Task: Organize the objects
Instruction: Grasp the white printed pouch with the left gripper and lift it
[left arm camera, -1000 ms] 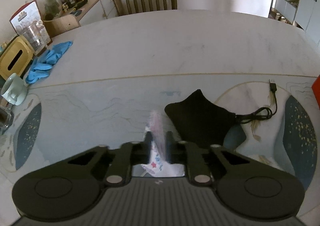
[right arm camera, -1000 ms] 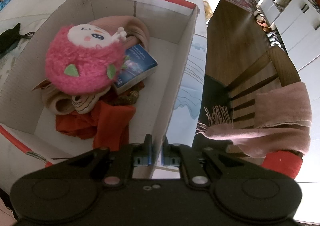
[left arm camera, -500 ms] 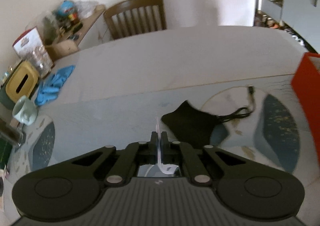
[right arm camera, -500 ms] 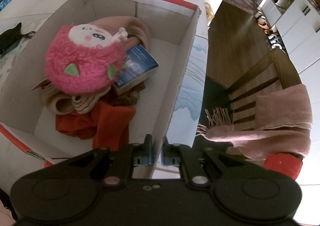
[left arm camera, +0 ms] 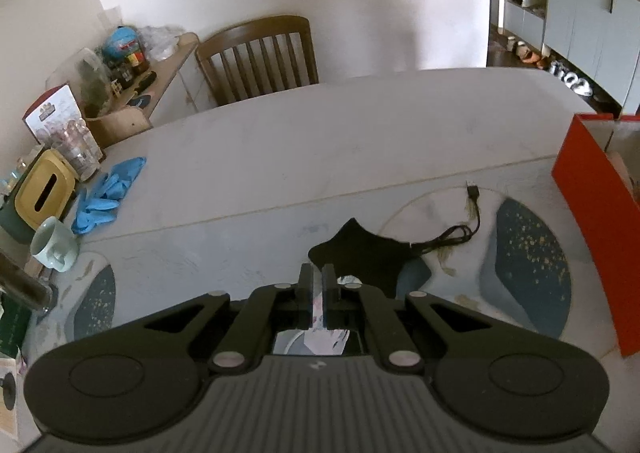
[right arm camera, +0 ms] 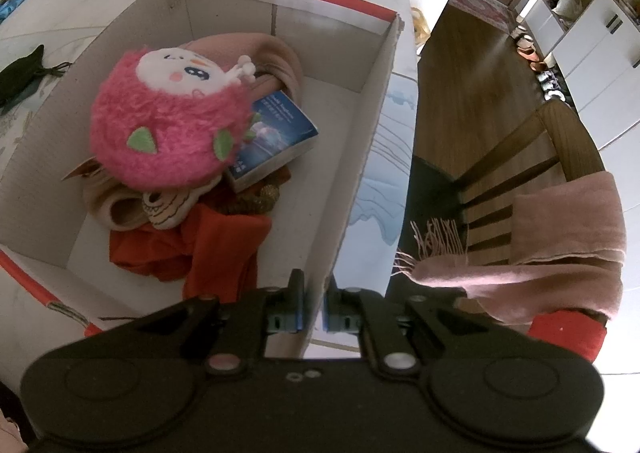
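Left wrist view: the left gripper (left arm camera: 317, 280) is clamped on a thin printed plastic packet (left arm camera: 325, 327) above the pale patterned table (left arm camera: 320, 141), while the right gripper (right arm camera: 313, 293) pinches the near wall of the red-and-white cardboard box (right arm camera: 352, 193) holding a fluffy pink plush toy (right arm camera: 168, 133).

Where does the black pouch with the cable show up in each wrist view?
Left wrist: black pouch lies centre frame on the table, just beyond the left gripper.
Right wrist: black pouch at the far left edge, left of the box.
Shared landmark: the red-edged box.
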Demonstrator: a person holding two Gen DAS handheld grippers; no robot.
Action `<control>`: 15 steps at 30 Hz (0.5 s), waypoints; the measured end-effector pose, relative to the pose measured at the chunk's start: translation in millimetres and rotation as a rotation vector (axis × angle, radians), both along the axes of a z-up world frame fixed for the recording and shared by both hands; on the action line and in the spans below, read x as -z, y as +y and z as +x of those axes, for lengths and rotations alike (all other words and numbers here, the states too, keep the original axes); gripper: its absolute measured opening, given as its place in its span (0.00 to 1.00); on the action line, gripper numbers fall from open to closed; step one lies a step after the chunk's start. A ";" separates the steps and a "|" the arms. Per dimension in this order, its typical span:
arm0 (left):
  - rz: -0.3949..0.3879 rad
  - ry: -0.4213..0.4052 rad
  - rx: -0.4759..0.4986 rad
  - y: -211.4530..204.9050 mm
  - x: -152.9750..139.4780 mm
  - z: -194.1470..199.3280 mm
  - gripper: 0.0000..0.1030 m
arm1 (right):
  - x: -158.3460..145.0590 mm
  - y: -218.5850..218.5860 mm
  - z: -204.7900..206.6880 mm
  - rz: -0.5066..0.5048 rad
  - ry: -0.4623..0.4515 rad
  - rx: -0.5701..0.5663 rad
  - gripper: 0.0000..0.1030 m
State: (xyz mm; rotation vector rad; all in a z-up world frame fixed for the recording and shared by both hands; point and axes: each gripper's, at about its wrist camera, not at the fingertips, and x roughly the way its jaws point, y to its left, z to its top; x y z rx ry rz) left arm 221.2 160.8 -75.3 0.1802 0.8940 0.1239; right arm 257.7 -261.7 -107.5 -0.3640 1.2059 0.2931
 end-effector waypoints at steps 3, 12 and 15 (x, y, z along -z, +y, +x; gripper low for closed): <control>0.007 0.014 0.013 -1.2 4.5 -3.9 0.04 | 0.3 0.3 0.0 -0.003 0.001 -0.004 0.07; -0.009 0.044 0.068 -4.8 24.0 -20.3 0.68 | 2.3 1.4 0.2 -0.007 0.004 -0.005 0.08; 0.006 0.024 0.080 -8.9 28.8 -23.3 0.69 | 3.6 1.5 0.2 -0.008 0.007 -0.002 0.08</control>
